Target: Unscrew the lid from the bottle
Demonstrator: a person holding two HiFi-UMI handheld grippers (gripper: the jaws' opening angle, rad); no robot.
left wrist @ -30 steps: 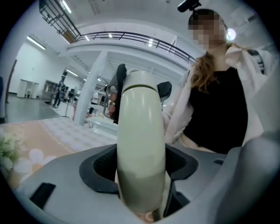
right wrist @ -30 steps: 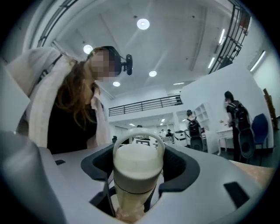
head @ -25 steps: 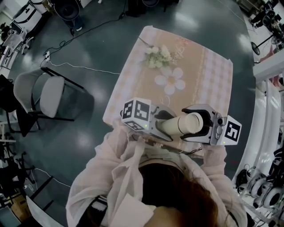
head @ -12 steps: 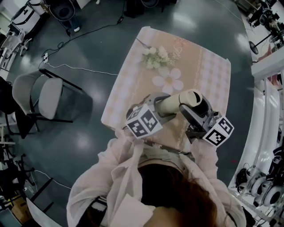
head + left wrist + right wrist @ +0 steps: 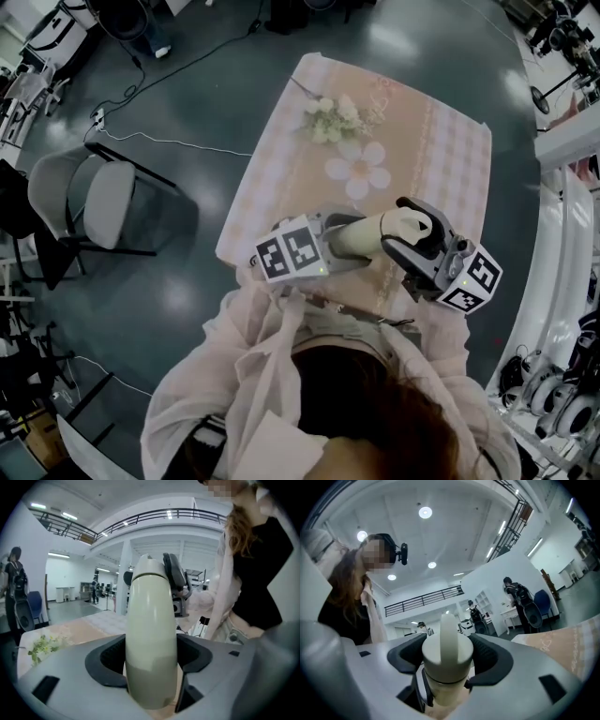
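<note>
The cream bottle (image 5: pixel 359 236) is held in the air over the near edge of the table (image 5: pixel 441 150). Its long axis lies almost level, with the lid (image 5: pixel 405 223) pointing to the person's right. The left gripper (image 5: pixel 152 656) clamps the bottle's body. The right gripper (image 5: pixel 447 654) has just been closing its jaws, which now press on the lid.

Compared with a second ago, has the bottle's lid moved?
Yes. The lid of the bottle has swung up the head view, nearer the white daisy shape.
</note>
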